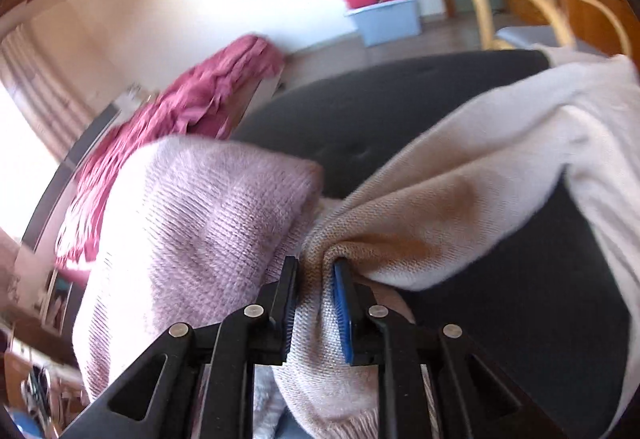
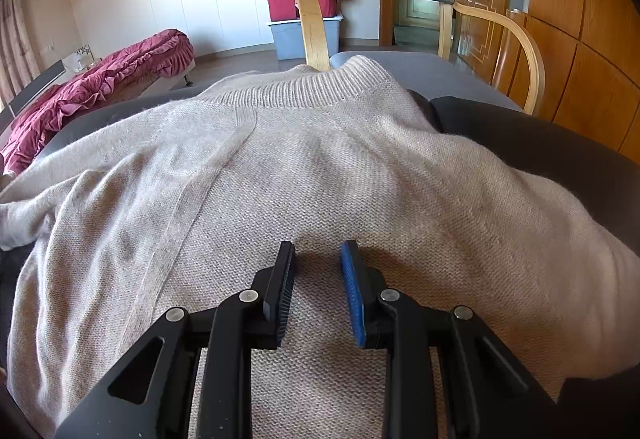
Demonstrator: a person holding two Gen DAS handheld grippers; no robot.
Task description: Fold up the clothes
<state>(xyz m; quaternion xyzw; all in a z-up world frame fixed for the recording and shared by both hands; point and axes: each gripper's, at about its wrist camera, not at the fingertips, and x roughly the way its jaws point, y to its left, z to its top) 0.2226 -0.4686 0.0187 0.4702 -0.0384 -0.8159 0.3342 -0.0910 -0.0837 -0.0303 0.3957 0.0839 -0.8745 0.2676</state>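
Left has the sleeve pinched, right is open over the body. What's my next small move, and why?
Probably carry the left gripper, shut on the beige sweater sleeve, inward across the body. The sleeve hangs stretched off the dark surface, while the right gripper hovers open above the flat torso.

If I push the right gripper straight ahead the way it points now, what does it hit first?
Probably the beige sweater itself: the right gripper, jaws open, hovers low over it, and the knit rises ahead toward the ribbed collar. Depth is unclear.
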